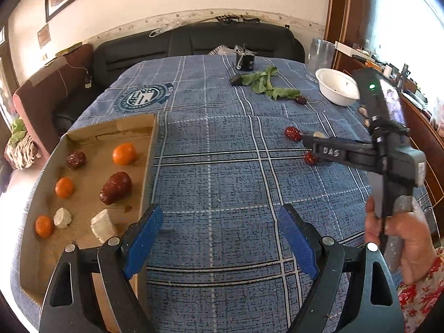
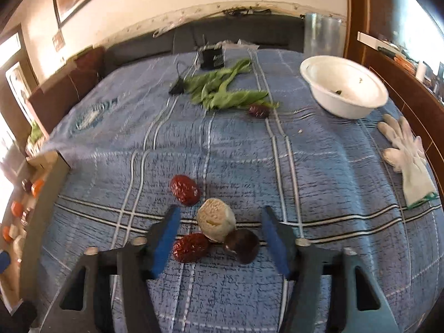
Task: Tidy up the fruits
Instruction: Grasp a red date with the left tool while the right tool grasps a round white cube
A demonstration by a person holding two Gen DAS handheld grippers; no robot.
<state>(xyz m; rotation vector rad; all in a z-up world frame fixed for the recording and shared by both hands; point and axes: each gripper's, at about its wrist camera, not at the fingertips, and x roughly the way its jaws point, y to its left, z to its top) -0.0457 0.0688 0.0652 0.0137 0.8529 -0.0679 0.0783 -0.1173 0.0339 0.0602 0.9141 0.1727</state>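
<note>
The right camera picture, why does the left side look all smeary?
Right wrist view: motion blur smears the cardboard tray and the cloth's emblem, while the white bowl stays fairly sharp. Left wrist view: mostly sharp, but the window glares white and the fisheye bends the tablecloth lines.

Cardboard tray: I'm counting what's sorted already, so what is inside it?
In the cardboard tray: three oranges, two dark red dates and two pale chunks. The left gripper, open, hides the tray's near end, so more may lie there.
</note>
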